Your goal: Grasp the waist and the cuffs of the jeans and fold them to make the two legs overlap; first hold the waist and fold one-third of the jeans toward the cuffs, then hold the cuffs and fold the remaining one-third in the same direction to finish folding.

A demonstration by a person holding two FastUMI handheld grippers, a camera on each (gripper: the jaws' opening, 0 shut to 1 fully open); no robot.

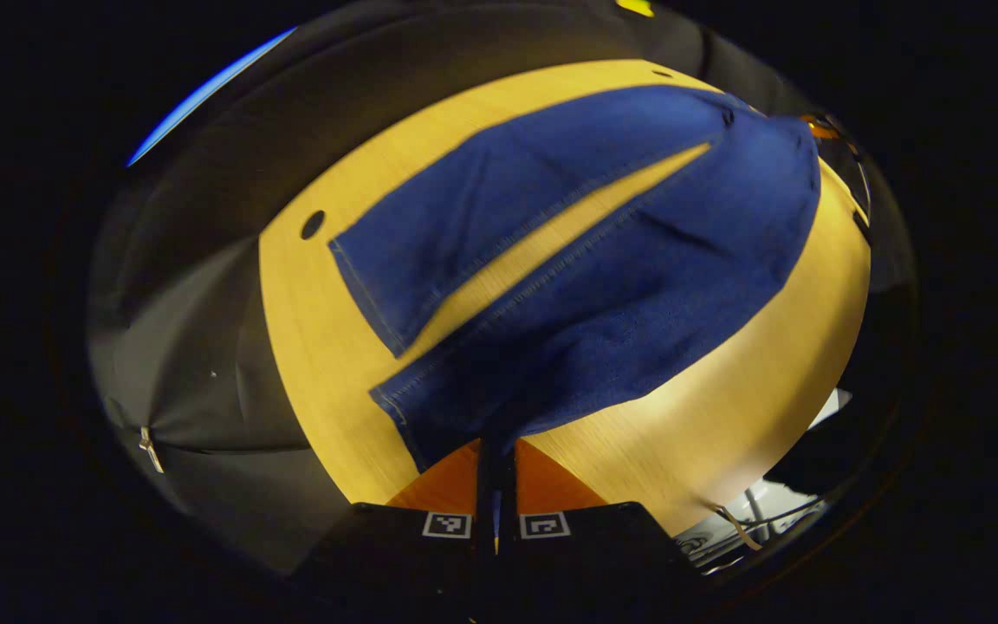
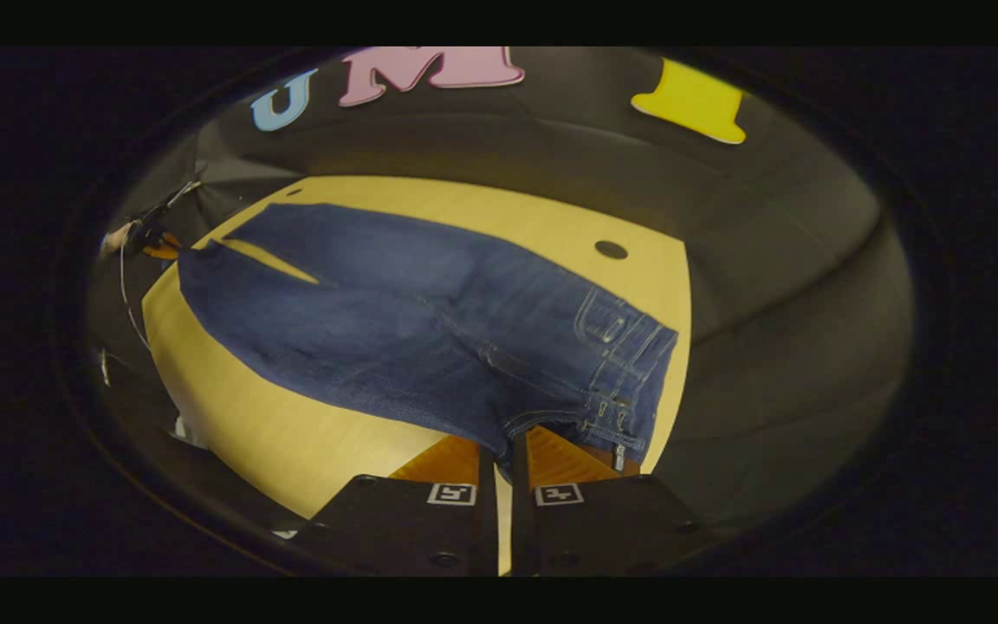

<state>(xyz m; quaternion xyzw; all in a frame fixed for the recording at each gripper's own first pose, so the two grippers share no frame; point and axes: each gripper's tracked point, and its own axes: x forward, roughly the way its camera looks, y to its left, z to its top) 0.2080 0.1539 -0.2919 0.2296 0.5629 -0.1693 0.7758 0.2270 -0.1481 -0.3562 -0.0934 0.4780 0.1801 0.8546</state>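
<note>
**Jeans gripped at cuff and waist on the table**

I see the jeans spread over the wooden table, the two legs parted by a narrow wedge of bare tabletop. My left gripper has its jaws nearly together, pinching the near leg's cuff. My right gripper is likewise narrowed onto the waist edge beside the belt loops. A round hole lies in the table beyond the waistband. Cables hang off the table's near side.
</note>
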